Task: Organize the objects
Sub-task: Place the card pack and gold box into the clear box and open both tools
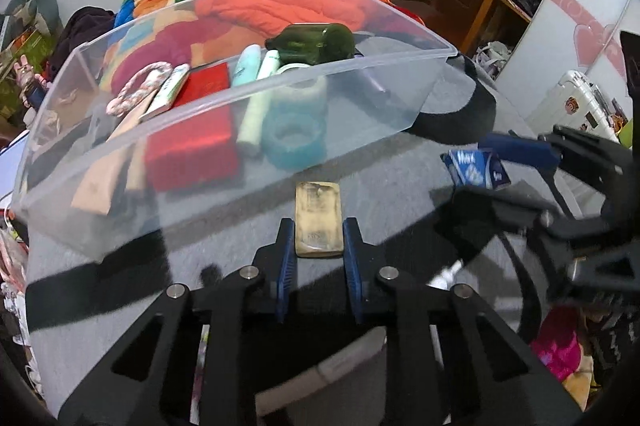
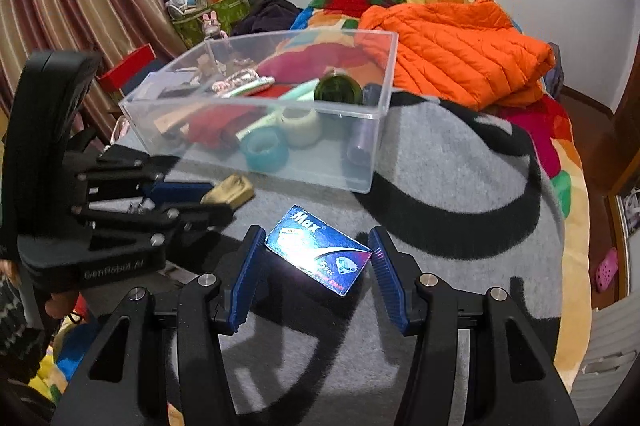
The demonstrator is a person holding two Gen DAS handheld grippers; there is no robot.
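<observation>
While the left gripper is pinching a gold bar before the clear bin, the right gripper is spreading wide around a blue card lying on the grey blanket.

left gripper jaws clamped, right gripper jaws spread

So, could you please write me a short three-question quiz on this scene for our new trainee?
1. True or false: the gold bar sits between the left claw fingers.
2. Multiple choice: the blue Max packet between the right claw fingers is
A) inside the clear bin
B) outside the clear bin, on the grey blanket
C) on the orange jacket
3. Fill in: the green bottle lies inside the clear ____.

Key: 1 true; 2 B, with the grey blanket beneath; 3 bin.
</observation>
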